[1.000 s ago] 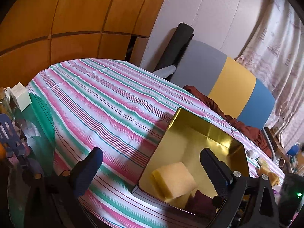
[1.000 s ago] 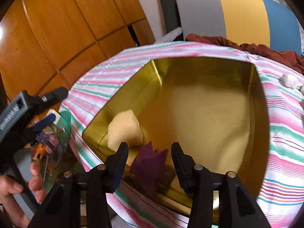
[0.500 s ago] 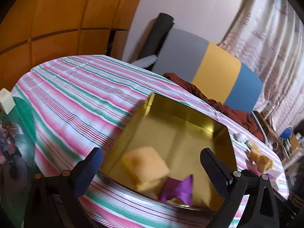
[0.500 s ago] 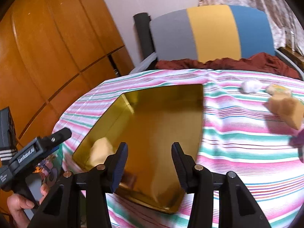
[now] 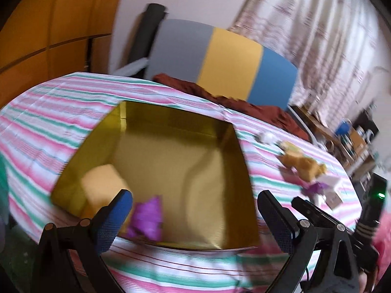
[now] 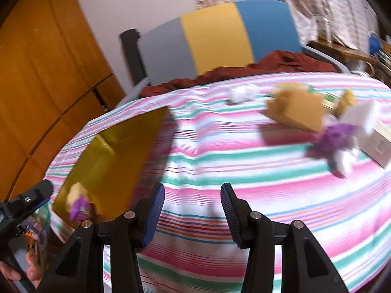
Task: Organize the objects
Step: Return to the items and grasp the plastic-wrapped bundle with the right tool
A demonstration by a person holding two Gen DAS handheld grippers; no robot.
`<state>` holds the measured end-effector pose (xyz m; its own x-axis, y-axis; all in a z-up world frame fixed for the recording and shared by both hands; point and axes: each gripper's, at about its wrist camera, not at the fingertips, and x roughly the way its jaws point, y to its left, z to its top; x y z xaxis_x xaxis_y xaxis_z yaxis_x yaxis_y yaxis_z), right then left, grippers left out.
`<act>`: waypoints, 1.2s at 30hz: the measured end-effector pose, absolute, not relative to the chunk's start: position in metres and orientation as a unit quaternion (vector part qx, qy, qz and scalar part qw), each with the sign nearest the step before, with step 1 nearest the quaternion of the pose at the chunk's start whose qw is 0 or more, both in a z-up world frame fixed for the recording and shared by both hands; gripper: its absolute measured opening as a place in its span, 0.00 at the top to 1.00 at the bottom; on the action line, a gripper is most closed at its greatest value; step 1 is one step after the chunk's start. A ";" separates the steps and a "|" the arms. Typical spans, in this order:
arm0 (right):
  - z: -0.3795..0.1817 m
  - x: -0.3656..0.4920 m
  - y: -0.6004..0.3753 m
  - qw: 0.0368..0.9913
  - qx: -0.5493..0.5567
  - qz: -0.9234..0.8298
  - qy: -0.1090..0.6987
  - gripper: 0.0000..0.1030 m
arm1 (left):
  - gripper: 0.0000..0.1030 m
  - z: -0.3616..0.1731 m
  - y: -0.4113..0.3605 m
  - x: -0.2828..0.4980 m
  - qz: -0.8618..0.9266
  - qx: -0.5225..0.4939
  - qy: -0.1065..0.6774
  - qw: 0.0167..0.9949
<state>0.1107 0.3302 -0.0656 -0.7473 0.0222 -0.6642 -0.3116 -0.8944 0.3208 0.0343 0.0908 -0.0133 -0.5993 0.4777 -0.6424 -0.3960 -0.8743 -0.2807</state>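
Both grippers, left gripper point(image 5: 195, 216) and right gripper point(image 6: 192, 213), gape empty.

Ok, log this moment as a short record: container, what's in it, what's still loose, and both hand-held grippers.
container: gold tray on the striped tablecloth
in tray: yellow sponge block, purple wrapper
loose on cloth: tan sponge, purple crumpled piece, white lump, white box
left hand-held gripper: open, empty, over the tray
right hand-held gripper: open, empty, over bare cloth

No legible text — perhaps blur.
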 end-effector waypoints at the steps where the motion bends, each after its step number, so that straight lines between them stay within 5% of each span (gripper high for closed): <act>1: -0.069 0.114 0.337 0.100 -0.345 0.909 0.212 0.53 | 0.00 -0.014 0.099 0.037 0.889 -0.376 -0.050 0.256; 9: -0.089 0.154 0.404 0.207 -0.348 0.889 0.214 0.51 | 0.00 -0.017 0.154 0.059 0.864 -0.387 -0.014 0.322; 12: -0.090 0.164 0.449 0.271 -0.331 0.878 0.212 0.40 | 0.00 -0.019 0.169 0.066 0.855 -0.393 -0.007 0.339; 14: -0.091 0.163 0.457 0.276 -0.332 0.876 0.213 0.34 | 0.00 -0.021 0.177 0.070 0.850 -0.398 -0.001 0.345; 25: -0.104 0.128 0.514 0.246 -0.357 0.886 0.166 0.34 | 0.00 -0.031 0.197 0.084 0.836 -0.415 0.024 0.358; 31: -0.119 0.129 0.498 0.217 -0.361 0.891 0.169 0.56 | 0.00 -0.036 0.202 0.083 0.833 -0.423 0.028 0.356; 36: -0.120 0.141 0.470 0.197 -0.338 0.907 0.155 0.59 | 0.00 -0.038 0.208 0.079 0.831 -0.427 0.026 0.357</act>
